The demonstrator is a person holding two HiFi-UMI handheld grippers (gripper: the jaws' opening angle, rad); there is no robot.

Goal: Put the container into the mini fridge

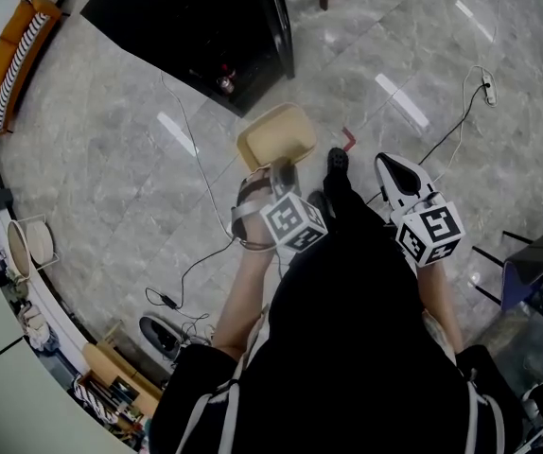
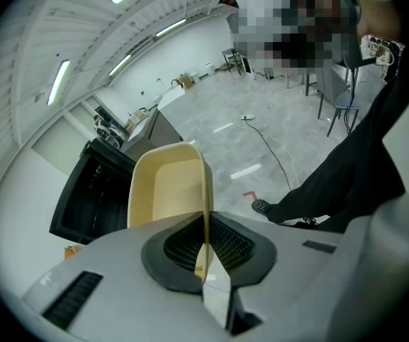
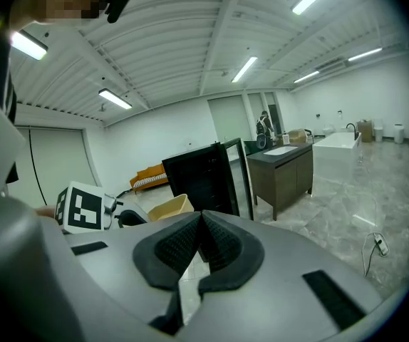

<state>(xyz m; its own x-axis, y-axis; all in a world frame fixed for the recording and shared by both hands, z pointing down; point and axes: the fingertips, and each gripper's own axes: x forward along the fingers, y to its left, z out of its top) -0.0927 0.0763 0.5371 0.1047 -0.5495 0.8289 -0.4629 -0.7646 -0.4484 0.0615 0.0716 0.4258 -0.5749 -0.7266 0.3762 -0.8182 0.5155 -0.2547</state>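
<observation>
1. The left gripper (image 2: 206,242) has its jaws drawn narrow on one thin side wall of the pale yellow, open-topped plastic container (image 2: 165,184). The wall is pinched between the pads. With a single wall held, the tub could swing or slide out if the gripper tilts or jolts.
2. The container hangs in the air over the polished grey stone floor (image 1: 111,178), not yet at the black mini fridge (image 1: 196,26). If it drops from here, it lands on hard tile.
3. The fridge's door (image 1: 279,26) stands open beside the line of approach. A wide swing could knock the container's far corner against the door edge and twist it in the grip.
4. A small red-topped item (image 1: 224,81) sits low at the front of the fridge. Pushing the container in without aiming beside it might tip that item.
5. A thin dark cable (image 1: 191,149) trails across the floor between the person and the fridge, so a step forward could snag it.
6. The right gripper (image 3: 201,237) has its jaws together on nothing and is held off to the right, so it gives the tub no support.
</observation>
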